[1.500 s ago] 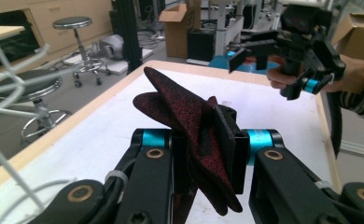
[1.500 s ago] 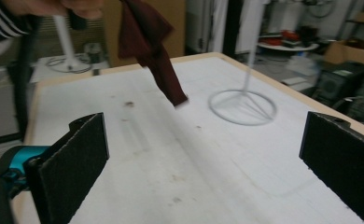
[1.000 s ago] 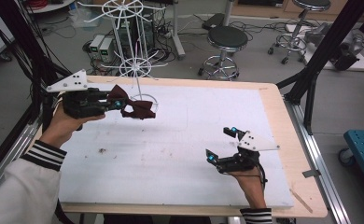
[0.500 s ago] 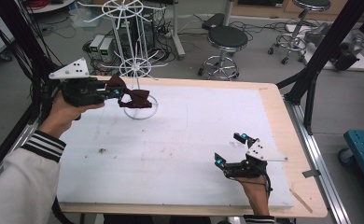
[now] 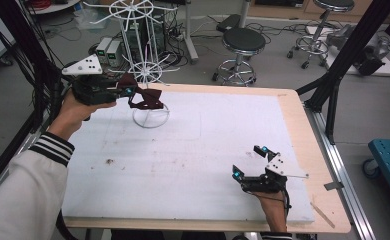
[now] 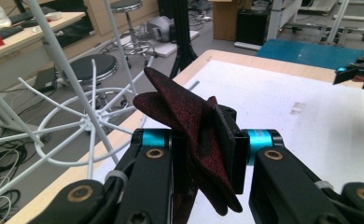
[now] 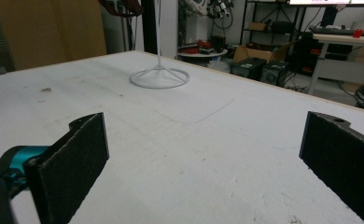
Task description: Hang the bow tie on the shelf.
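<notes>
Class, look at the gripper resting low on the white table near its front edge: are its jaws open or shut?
Open. The right gripper has its two black jaws standing wide apart, with bare table between them and nothing held.

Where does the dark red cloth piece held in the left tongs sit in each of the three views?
High view: the dark red cloth is upper left, beside the white wire rack, pinched by the left tongs.
Left gripper view: centre, clamped between the jaws.
Right gripper view: top edge, left of centre, far off.
Shared landmark: the rack's ring base.
</notes>
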### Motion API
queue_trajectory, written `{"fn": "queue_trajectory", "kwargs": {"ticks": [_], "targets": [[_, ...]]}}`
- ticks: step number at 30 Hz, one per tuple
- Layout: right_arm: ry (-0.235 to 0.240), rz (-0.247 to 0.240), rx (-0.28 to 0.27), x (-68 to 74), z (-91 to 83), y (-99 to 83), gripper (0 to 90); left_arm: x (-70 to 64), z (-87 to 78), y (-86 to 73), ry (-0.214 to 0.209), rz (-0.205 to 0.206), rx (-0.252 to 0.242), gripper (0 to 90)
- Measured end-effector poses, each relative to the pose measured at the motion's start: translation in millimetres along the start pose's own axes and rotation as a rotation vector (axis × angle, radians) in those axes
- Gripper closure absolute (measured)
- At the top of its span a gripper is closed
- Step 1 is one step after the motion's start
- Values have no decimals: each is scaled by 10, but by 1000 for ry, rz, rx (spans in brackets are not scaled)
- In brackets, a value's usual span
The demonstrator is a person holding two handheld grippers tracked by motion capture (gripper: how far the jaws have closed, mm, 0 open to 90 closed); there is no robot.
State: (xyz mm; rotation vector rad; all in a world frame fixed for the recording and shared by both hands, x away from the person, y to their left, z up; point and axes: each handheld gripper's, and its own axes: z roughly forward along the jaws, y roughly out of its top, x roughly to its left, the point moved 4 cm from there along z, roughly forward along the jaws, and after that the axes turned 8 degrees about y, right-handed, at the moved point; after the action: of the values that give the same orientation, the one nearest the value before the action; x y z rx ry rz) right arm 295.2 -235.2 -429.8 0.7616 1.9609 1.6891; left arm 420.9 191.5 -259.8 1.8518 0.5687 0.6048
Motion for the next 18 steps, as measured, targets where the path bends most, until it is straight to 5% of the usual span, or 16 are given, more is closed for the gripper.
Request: {"fn": "queue_trajectory", "kwargs": {"ticks": [7,18], "targets": [[-24,0,-72,-9,-36,-70,6,32,82,39,15,8,21,774],[-47,10,-107,-49,-36,-159,6,98,191,6,54,-3,51,774]]}}
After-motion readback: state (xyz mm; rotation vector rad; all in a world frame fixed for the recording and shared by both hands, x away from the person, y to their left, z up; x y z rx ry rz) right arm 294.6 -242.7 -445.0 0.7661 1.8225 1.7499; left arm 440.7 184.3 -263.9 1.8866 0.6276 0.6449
